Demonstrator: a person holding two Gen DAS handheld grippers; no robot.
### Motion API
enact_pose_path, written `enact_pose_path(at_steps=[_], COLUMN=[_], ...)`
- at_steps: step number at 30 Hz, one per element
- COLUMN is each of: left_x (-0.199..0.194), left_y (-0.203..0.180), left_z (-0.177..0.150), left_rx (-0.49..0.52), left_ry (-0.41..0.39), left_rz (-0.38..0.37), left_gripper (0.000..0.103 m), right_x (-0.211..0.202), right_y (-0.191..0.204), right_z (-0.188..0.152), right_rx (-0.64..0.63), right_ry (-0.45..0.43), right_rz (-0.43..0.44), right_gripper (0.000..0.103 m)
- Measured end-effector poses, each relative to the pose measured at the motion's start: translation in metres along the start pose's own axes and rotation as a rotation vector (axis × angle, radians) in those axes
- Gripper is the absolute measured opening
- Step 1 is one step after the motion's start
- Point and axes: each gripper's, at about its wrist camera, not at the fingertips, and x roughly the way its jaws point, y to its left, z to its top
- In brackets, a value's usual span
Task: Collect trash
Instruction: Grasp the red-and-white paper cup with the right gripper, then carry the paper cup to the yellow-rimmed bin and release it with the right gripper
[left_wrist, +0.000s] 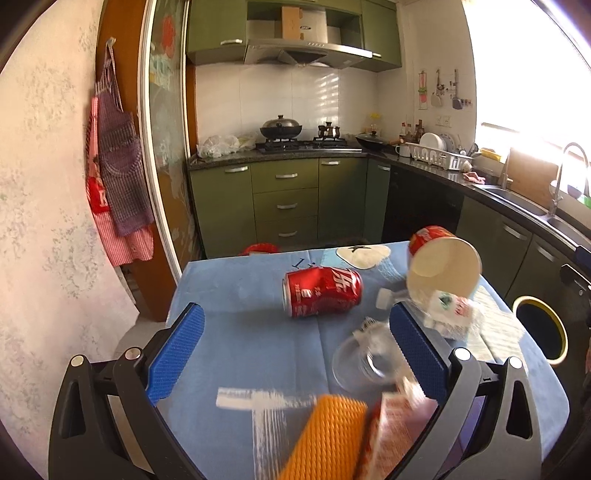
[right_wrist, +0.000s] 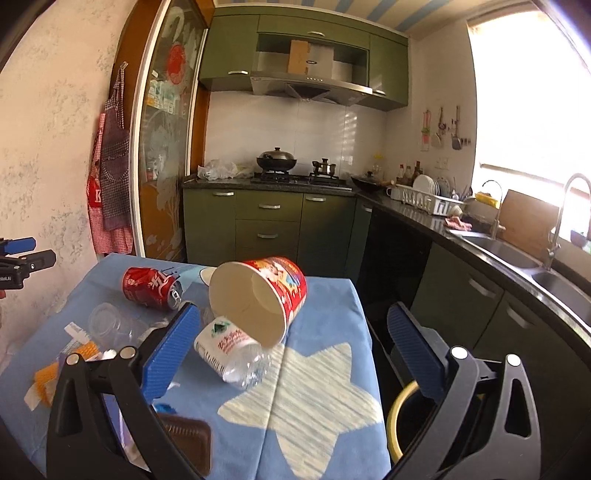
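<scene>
Both ribbed blue tools, left tool (left_wrist: 295, 350) and right tool (right_wrist: 295, 354), spread above dented red can (left_wrist: 321, 292).

Green cabinets (right_wrist: 268, 225), white tiled wall (right_wrist: 295, 129), bright window (right_wrist: 532, 110).

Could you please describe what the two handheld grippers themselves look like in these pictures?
Both look alike: the left gripper and right gripper have glossy black plastic linkage arms with triangular cut-outs, round silver pivot pins, and blue ribbed finger pads. No cables or sleeves show.
</scene>
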Motion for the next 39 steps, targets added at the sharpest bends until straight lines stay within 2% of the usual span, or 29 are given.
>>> enact_pose_path(at_steps=[4,6,9,13,14,17,19,21,26,29,33,39], left_x=[0.058,0.083,0.111,0.136,0.14,0.149,0.155,0.158,0.162,0.16,0.159,0.159], left_y=[0.02,0.024,0.03,0.035,0.035,0.035,0.035,0.035,0.03,0.027,0.023,0.022], left_z=[0.014,0.015,0.014,0.007,0.004,-0.004,-0.007,-0.011,-0.018,-0.021,-0.024,-0.027], left_rx=[-0.04,-0.047,-0.079,-0.092,-0.09,-0.095,-0.097,-0.093,-0.087,-0.077,-0.063,-0.056], left_ry=[0.014,0.023,0.047,0.063,0.069,0.101,0.11,0.116,0.134,0.134,0.136,0.141], left_rz=[0.024,0.045,0.04,0.037,0.037,0.019,0.011,0.011,-0.005,-0.012,-0.014,-0.025], left_gripper=[0.099,0.099,0.099,0.099,0.099,0.099,0.099,0.099,0.099,0.099,0.099,0.099], right_x=[0.069,0.102,0.141,0.176,0.184,0.202,0.21,0.218,0.244,0.258,0.261,0.222], right_y=[0.017,0.028,0.036,0.038,0.037,0.037,0.034,0.03,0.005,-0.012,-0.032,-0.075], right_z=[0.01,0.007,0.0,-0.008,-0.01,-0.015,-0.013,-0.01,0.007,0.017,0.032,0.043], right_rx=[-0.087,-0.13,-0.177,-0.232,-0.241,-0.27,-0.267,-0.247,-0.117,-0.018,0.079,0.2], right_ry=[0.058,0.109,0.164,0.184,0.191,0.199,0.205,0.21,0.294,0.364,0.415,0.48], right_rz=[0.007,0.007,-0.011,-0.087,-0.102,-0.139,-0.145,-0.142,-0.071,-0.007,0.041,0.096], right_gripper=[0.092,0.082,0.072,0.067,0.06,0.052,0.041,0.019,0.005,0.004,0.002,0.002])
